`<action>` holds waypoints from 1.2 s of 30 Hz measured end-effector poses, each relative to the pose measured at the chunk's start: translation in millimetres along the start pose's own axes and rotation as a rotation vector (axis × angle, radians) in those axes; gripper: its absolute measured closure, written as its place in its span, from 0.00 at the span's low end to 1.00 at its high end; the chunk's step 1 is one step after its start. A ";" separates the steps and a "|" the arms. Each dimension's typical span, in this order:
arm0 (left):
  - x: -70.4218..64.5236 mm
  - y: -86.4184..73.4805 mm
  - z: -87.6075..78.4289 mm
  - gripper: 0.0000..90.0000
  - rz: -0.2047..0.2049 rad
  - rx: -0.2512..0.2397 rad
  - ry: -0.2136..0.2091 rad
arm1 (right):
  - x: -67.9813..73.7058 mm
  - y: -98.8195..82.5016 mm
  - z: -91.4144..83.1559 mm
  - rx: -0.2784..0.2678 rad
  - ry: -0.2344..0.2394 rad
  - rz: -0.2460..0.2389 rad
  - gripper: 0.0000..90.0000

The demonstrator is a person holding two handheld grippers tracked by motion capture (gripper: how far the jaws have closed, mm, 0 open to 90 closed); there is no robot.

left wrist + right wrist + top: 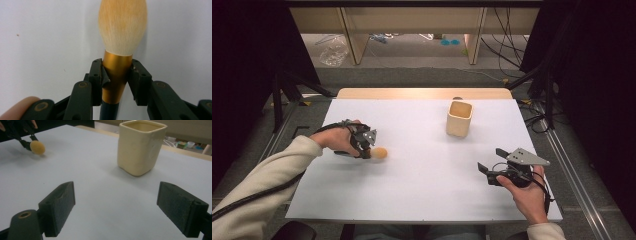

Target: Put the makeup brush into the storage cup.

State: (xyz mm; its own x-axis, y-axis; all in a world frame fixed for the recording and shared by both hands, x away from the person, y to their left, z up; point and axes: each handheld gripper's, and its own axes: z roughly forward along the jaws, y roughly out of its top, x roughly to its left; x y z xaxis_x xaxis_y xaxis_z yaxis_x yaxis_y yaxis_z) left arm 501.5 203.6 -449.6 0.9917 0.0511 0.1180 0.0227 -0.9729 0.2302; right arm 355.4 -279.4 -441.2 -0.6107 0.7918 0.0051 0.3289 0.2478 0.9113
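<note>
A makeup brush (121, 30) with a fluffy orange head (379, 152), a gold ferrule (115, 72) and a dark handle lies low over the white table. My left gripper (363, 144) (117, 75) is shut on the ferrule, both pads pressing its sides. In the right gripper view the brush head (37, 147) sits far off at the upper left. A cream square cup (459, 118) (140, 147) stands upright at the table's back right. My right gripper (490, 161) (123, 208) rests near the front right, jaws wide open with nothing between them, facing the cup.
The white table top (422, 175) has a wooden strip (422, 93) along its far edge. Dark stands and cables flank both sides. A sleeve (257, 185) comes in from the lower left.
</note>
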 end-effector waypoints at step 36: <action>-4.7 2.1 -40.1 0.74 -0.141 -0.402 0.093 | 0.7 1.1 0.5 -0.011 -0.006 -0.016 0.18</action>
State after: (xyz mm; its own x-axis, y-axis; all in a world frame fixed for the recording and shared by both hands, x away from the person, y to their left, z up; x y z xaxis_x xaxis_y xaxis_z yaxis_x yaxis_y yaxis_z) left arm 491.8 210.4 -410.9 0.9663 0.2154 0.1411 0.0879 -0.7908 0.6057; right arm 355.7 -278.3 -440.4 -0.6111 0.7914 -0.0119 0.3112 0.2540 0.9158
